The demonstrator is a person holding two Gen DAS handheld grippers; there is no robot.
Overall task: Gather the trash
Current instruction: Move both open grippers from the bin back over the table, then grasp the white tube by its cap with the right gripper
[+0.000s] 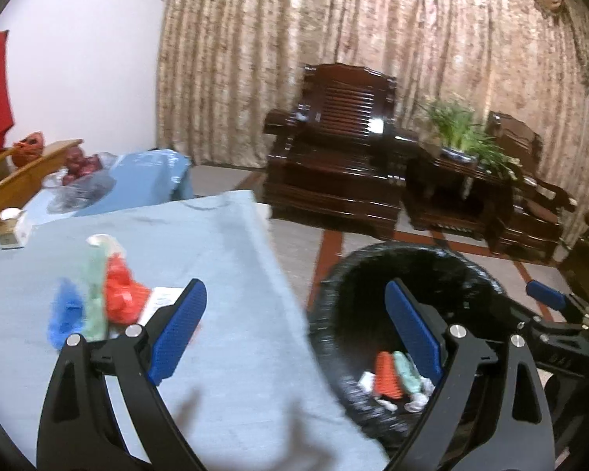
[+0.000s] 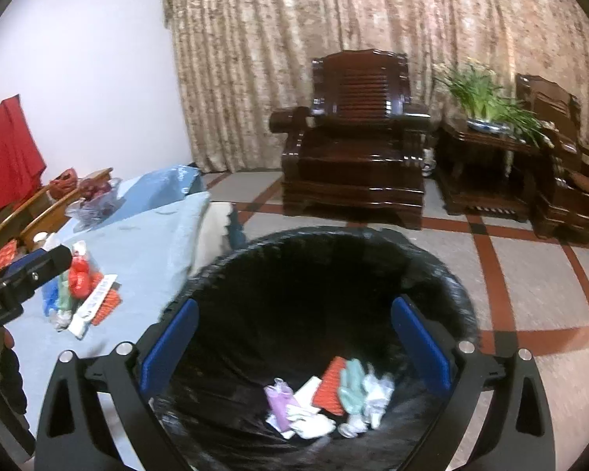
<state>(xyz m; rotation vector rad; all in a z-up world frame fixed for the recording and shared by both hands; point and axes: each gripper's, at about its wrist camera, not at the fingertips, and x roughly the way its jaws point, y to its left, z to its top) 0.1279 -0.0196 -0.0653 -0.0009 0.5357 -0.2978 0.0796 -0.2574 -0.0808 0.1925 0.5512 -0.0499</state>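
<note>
- Two grippers hang over the edge where a table meets a bin, both with blue pads spread wide and nothing between them.
- Left gripper: its jaws straddle the table edge — one pad over the pale blue tablecloth, the other over the mouth of the bin.
- Right gripper: jaws wide apart above the bin, which has a black bag liner and stands on the floor just beside the table.
- Trash in the bin: a small heap on the bottom of the liner — a purple wrapper, white crumpled bits, an orange-red ridged piece, a mint green wrapper and some clear plastic, lying close together and touching.
- Trash on the table: a blurred cluster on the cloth, made up of a blue piece, a green wrapper, a red crumpled bag and a white slip; from the right wrist view an orange-red ridged piece lies beside the white slip.
- Far end of the table: a clear bag of red fruit and a small white-capped jar near the left edge.
- Beyond the table and bin: a dark wooden armchair, a side table carrying a potted green plant, and a patterned beige curtain across the back wall.
- Floor: pale tiles crossed by red bands.
</note>
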